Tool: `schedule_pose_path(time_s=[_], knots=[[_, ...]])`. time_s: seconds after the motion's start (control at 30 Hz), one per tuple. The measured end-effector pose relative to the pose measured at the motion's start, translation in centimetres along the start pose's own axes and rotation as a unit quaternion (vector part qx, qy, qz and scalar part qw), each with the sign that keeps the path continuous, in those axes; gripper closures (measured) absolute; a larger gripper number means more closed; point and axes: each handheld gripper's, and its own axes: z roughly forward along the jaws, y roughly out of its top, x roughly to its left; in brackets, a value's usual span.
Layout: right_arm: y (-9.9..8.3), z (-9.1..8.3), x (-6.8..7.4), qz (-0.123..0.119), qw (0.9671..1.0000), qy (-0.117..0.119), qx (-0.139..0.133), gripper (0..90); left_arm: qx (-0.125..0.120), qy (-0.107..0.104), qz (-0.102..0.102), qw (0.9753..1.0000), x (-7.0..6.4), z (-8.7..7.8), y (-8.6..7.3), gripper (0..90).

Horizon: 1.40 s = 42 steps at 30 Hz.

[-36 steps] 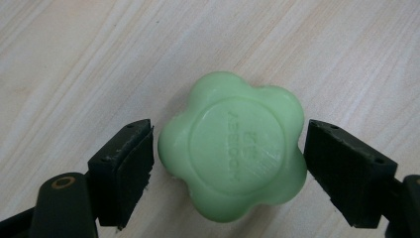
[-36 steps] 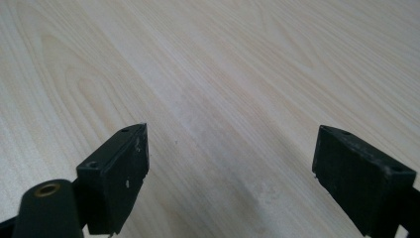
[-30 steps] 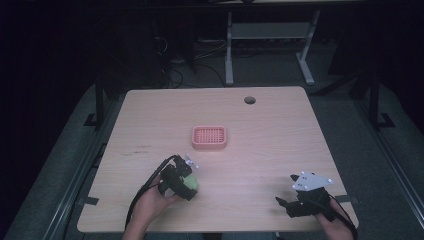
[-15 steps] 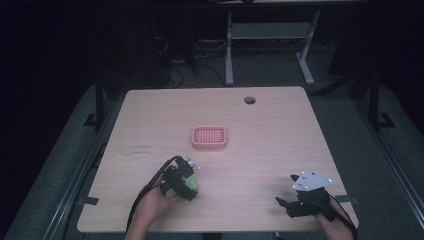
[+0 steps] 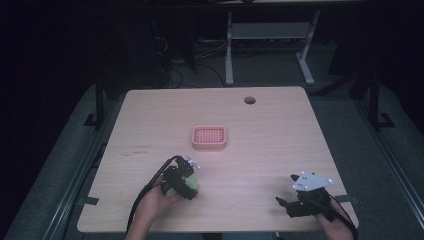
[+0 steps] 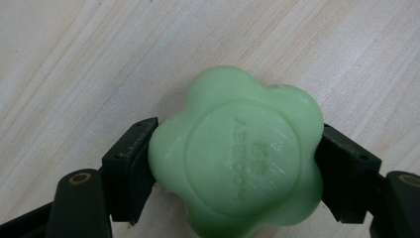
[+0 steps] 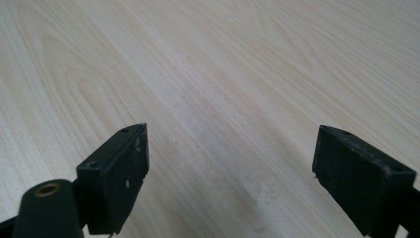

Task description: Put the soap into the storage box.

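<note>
Green flower-shaped soap [image 6: 237, 153] pinched between the left gripper [image 5: 184, 179] jaws, low over the desk [image 5: 270, 135].

In the left gripper view the jaws press on the soap's two opposite sides, its embossed face turned to the camera; the lettering is too faint to read. The right gripper [image 7: 230, 163] has its jaws spread wide with nothing but bare wood grain between them. In the high view a pink basket [image 5: 209, 137] sits ahead of the left jaws, apart from the soap.
</note>
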Motion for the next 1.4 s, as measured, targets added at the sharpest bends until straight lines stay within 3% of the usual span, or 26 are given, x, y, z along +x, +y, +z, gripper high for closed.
schedule_pose_path(time_s=[0.13,0.4,0.73,1.4], knots=[[0.0,0.0,0.0,0.001,1.0000,-0.001,0.000,13.8,0.002,0.001,0.001,1.0000,0.0,0.0,0.1,26.3],[-0.1,-0.1,-0.1,0.008,1.0000,-0.002,-0.002,13.8,-0.002,-0.018,-0.008,0.9998,0.2,-0.2,0.0,26.5],[-0.1,0.0,-0.1,0.005,1.0000,-0.004,-0.003,13.8,-0.014,-0.018,-0.002,0.9997,0.0,-1.1,0.9,26.5],[-0.1,-0.1,-0.1,0.006,1.0000,-0.003,-0.004,13.8,-0.042,-0.034,-0.014,0.9984,1.3,-2.8,2.1,26.4]])
